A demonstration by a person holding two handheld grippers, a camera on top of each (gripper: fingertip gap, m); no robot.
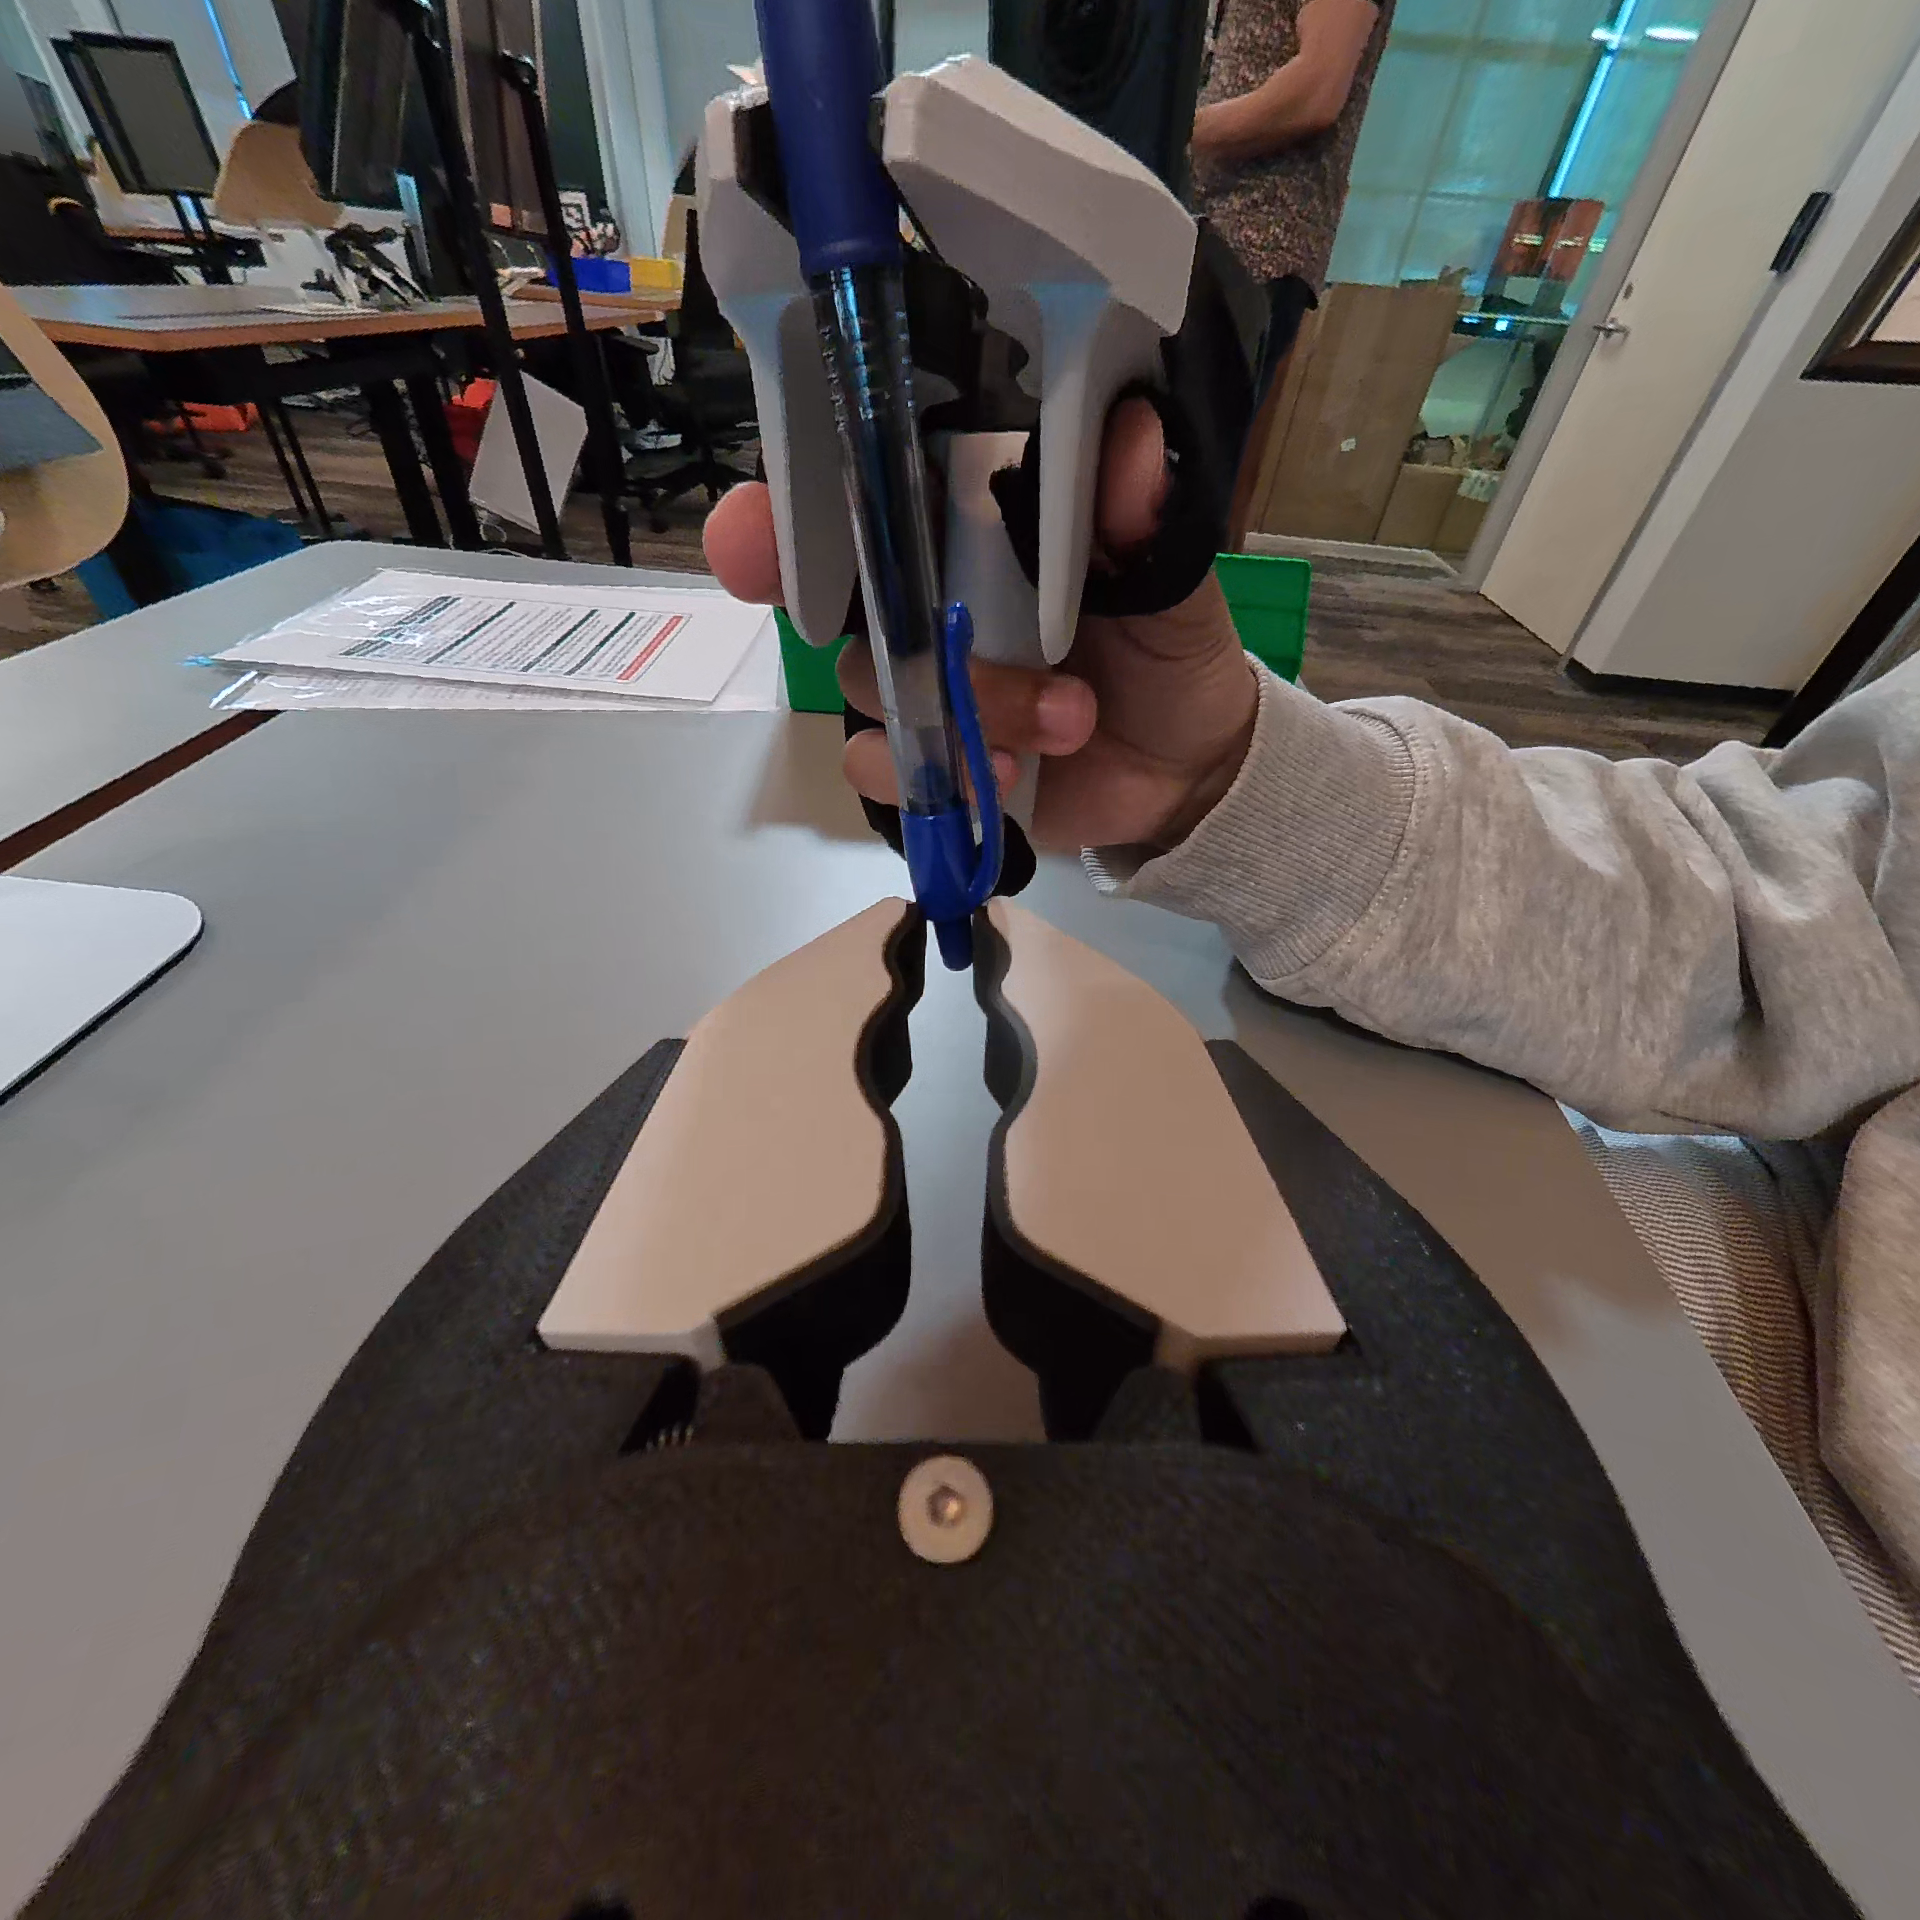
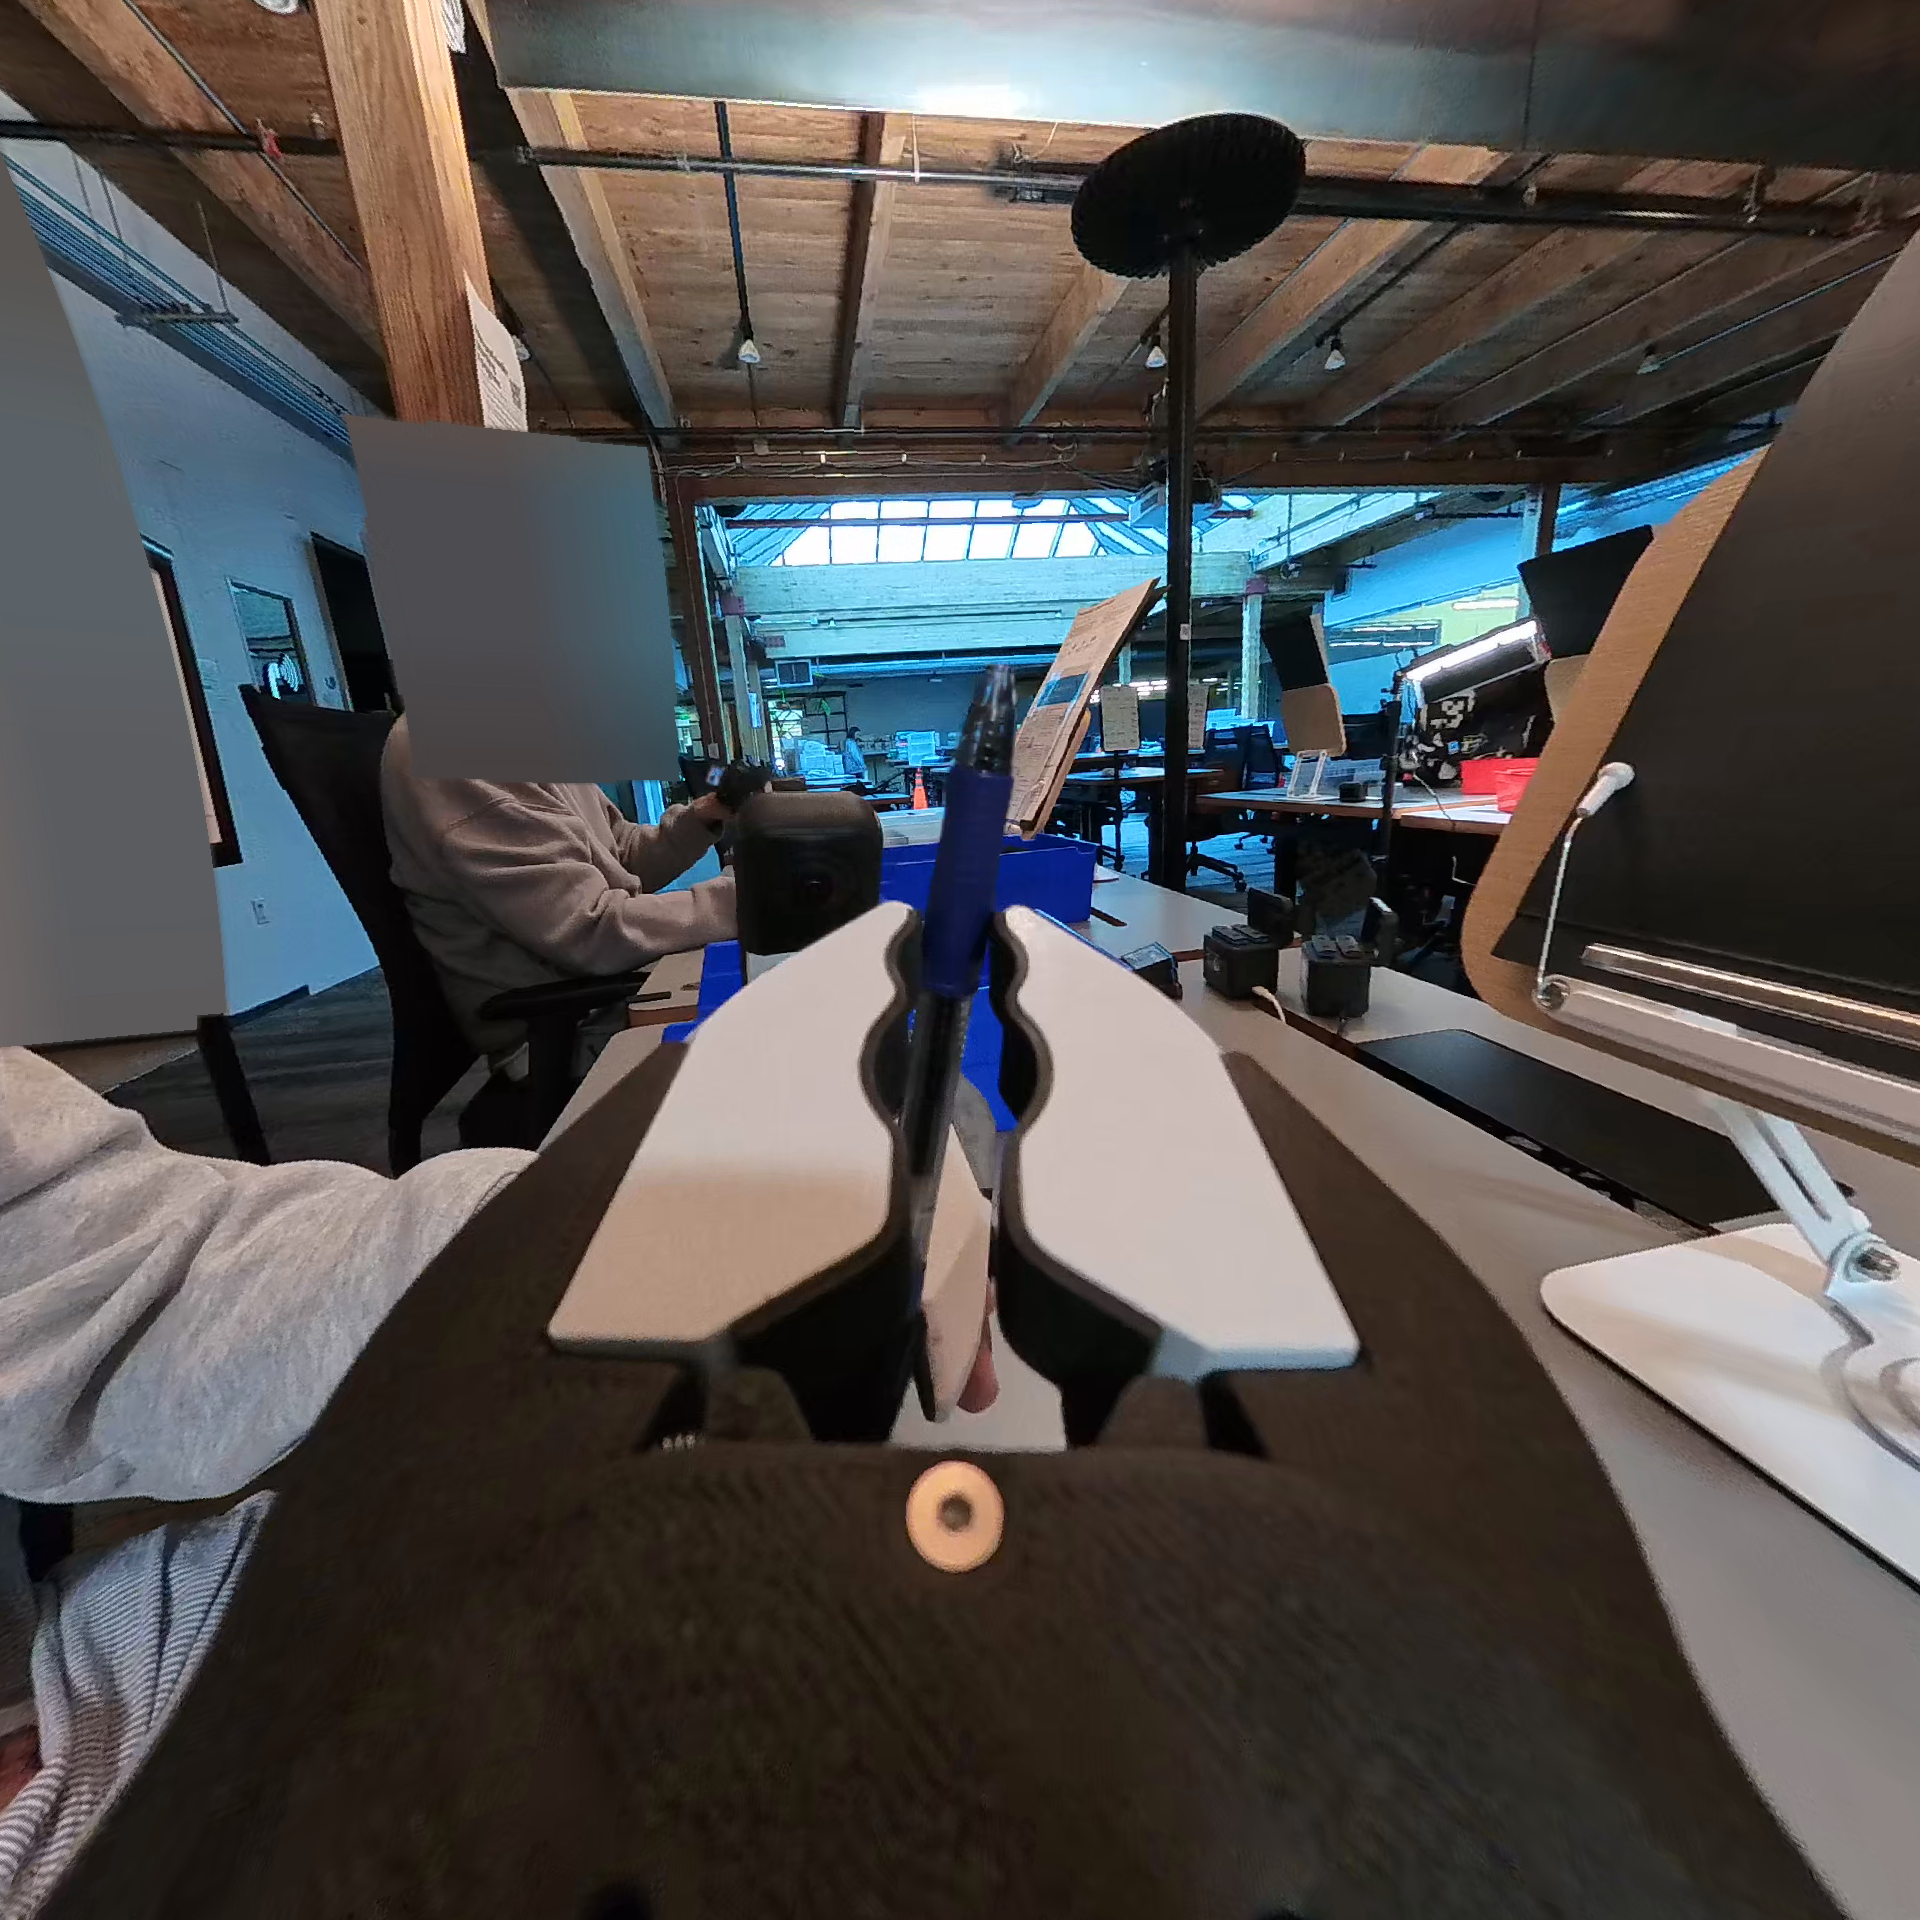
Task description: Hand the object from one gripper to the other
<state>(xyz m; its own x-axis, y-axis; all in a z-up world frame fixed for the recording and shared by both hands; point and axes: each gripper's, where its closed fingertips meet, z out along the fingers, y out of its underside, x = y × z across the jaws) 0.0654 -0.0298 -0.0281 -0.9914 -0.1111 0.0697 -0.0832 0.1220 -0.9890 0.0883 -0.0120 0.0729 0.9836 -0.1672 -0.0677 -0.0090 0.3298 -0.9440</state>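
A blue pen [image 1: 873,499] with a clear barrel stands nearly upright above the grey table [image 1: 416,987]. My right gripper [image 1: 831,125], held by a hand in a grey sleeve [image 1: 1507,883], points upward and is shut on the pen's barrel. In the right wrist view the pen [image 2: 961,894] runs between that gripper's [image 2: 956,925] white fingers, with its blue grip past the tips. My left gripper [image 1: 951,920] is low in its own view, with its jaws a narrow gap apart. The pen's blue clicker end and clip hang between its fingertips, with no clear contact.
Papers in a plastic sleeve [image 1: 520,644] and a green bin [image 1: 1262,613] lie at the table's far side. A white monitor stand base [image 1: 73,956] is at left, also at right in the right wrist view [image 2: 1714,1330]. Blue bins [image 2: 1039,862] and a seated person [image 2: 540,883] are beyond. Left tips to right tips: about 10 cm.
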